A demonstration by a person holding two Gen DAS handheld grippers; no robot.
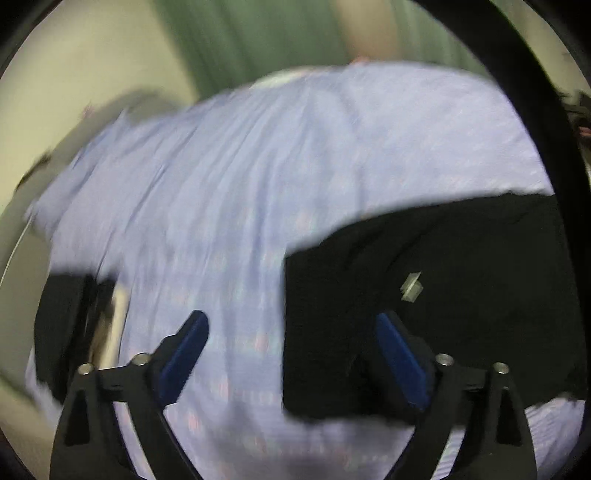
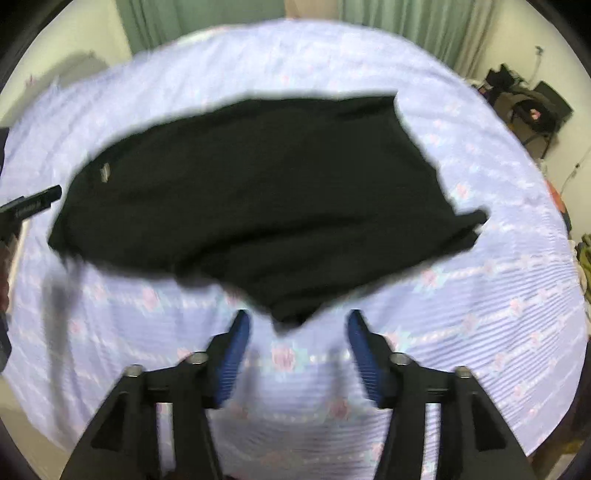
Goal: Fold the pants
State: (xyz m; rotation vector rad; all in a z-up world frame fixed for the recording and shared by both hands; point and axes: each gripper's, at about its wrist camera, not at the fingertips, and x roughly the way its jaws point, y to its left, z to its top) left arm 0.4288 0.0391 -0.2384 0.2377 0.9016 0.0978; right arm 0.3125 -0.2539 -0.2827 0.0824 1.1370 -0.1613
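Observation:
Black pants [image 2: 258, 206] lie folded in a flat heap on a lilac flowered bedsheet [image 2: 461, 332]; a small pale label [image 2: 104, 172] shows near their left end. My right gripper [image 2: 298, 325] is open and empty, just in front of the pants' near corner. In the left wrist view the pants [image 1: 461, 295] lie at the right with the label [image 1: 412, 286] showing. My left gripper [image 1: 291, 332] is open and empty, its right finger over the pants' left edge, its left finger over bare sheet [image 1: 221, 184]. The left gripper's tip [image 2: 33, 201] shows at the right view's left edge.
Green curtains [image 2: 406, 22] hang behind the bed. A cream wall [image 1: 74, 74] is at the left. Dark chairs and clutter [image 2: 528, 107] stand at the far right. A dark object with a pale edge [image 1: 85, 325] lies at the bed's left side.

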